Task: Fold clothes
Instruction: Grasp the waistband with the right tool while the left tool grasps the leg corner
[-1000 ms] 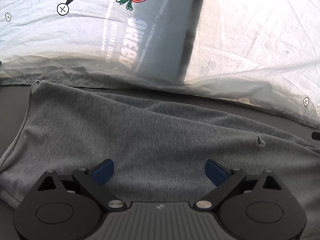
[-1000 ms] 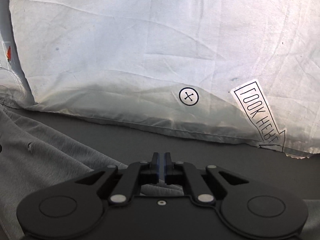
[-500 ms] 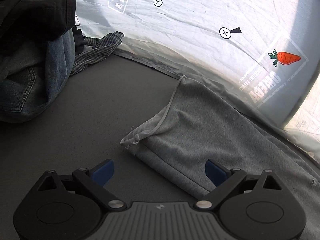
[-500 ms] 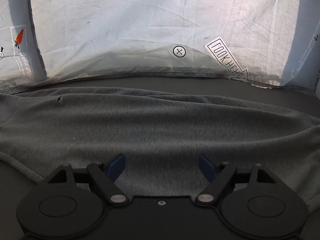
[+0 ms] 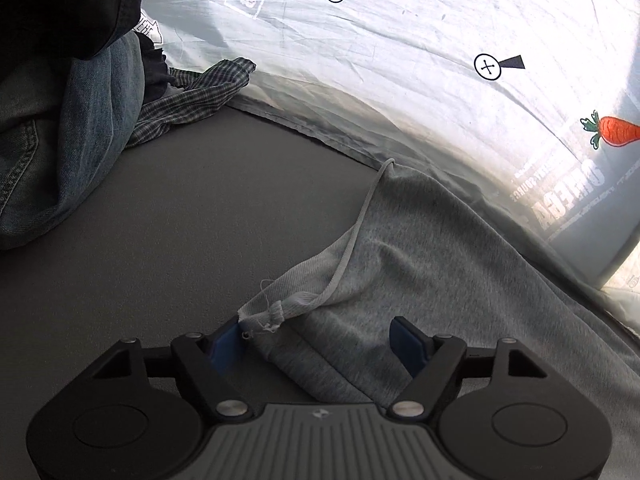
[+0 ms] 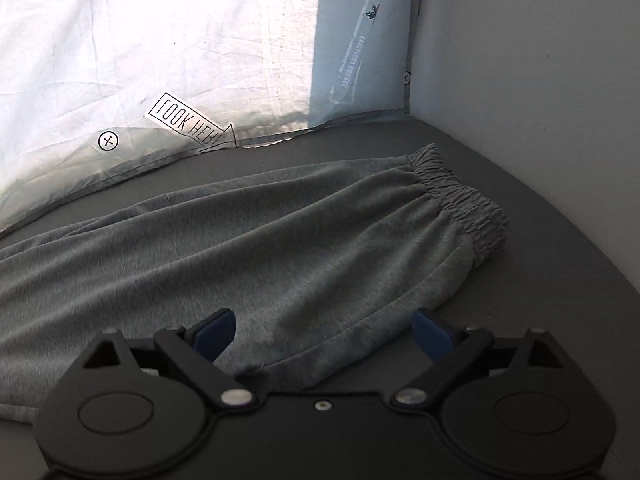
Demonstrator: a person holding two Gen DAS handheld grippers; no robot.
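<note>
At the upper left of the left wrist view a pile of clothes [image 5: 60, 120], dark cloth over denim with a checked shirt poking out beside it, lies on the dark table [image 5: 200, 208], well apart from the work. The grey sweatpants [image 5: 420, 264] run from the lower middle of that frame up toward the right, along the foot of the printed white sheet [image 5: 400, 60].

The left gripper [image 5: 316, 344] straddles the frayed corner of the pants' ribbed cuff [image 5: 296, 284]. Its jaws have just been closing and the cloth is between them; the left pad looks to touch the fabric edge, while the right pad stands clear, so nothing is pinched yet. For a clean grasp, I judge the jaws should take both layers of the cuff, not only the loose threads at the corner.

In the right wrist view the pants lie across the middle, with the gathered waistband [image 6: 460, 196] at the right. The right gripper [image 6: 324, 328] has just been opening and its jaws stand wide over the near hem, gripping nothing. It would probably do best to close on the waistband corner, so that both ends lift together.

Bare table lies to the left of the cuff and along the lower right of the right wrist view. The sheet's hem touches the pants along the far side, and a plain wall [image 6: 540, 80] closes the upper right, so a fold toward the near side has the most room.
</note>
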